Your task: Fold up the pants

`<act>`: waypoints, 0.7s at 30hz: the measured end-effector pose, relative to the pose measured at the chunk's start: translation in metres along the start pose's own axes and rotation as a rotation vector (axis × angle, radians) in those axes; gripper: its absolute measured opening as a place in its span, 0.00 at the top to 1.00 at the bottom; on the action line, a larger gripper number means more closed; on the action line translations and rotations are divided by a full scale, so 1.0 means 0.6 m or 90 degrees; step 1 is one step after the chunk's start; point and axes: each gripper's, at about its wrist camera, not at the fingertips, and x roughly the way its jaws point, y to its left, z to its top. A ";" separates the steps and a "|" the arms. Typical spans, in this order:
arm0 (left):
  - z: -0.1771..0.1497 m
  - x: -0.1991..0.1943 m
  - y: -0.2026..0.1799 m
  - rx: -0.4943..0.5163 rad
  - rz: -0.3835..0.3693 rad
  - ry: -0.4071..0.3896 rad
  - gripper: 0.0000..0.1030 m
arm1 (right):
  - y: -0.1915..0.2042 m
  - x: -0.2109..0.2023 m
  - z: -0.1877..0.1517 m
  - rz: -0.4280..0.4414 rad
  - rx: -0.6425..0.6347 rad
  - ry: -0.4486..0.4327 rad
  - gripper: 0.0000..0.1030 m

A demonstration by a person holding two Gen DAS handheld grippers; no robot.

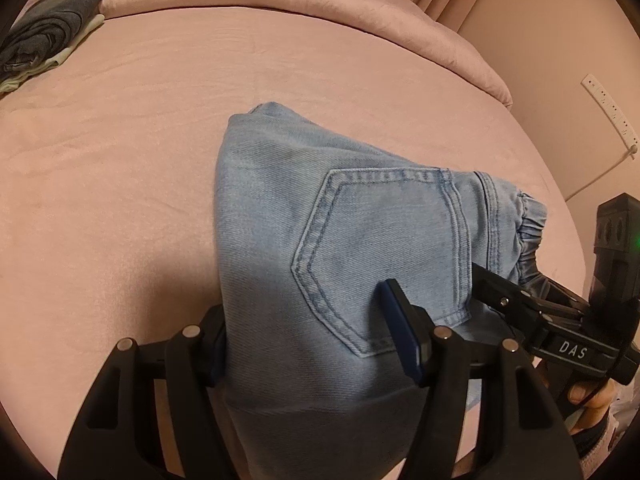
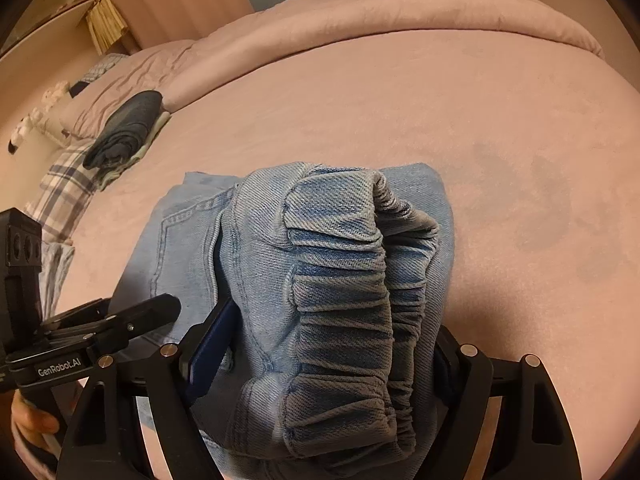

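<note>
Light blue denim pants lie folded in a bundle on the pink bed, back pocket up. My left gripper is shut on the near edge of the bundle, fingers on either side of it. In the right wrist view my right gripper is shut on the gathered elastic waistband of the pants. The right gripper also shows in the left wrist view at the waistband end. The left gripper shows in the right wrist view at the left.
A stack of folded dark grey and white clothes sits at the far left of the bed, also in the right wrist view. A rolled pink duvet runs along the far side. A plaid pillow and a power strip are nearby.
</note>
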 end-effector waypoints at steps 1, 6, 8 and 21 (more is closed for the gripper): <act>0.000 0.000 -0.002 0.002 0.006 0.001 0.37 | 0.002 0.000 -0.001 -0.002 -0.002 -0.002 0.19; 0.004 0.000 -0.010 0.004 0.027 0.001 0.39 | 0.007 -0.004 -0.003 -0.016 -0.006 -0.012 0.20; 0.006 0.000 -0.012 0.003 0.034 0.000 0.40 | 0.014 -0.006 -0.004 -0.028 -0.016 -0.018 0.22; 0.013 0.001 -0.031 -0.001 0.072 -0.011 0.49 | 0.047 -0.029 -0.013 -0.099 -0.078 -0.067 0.29</act>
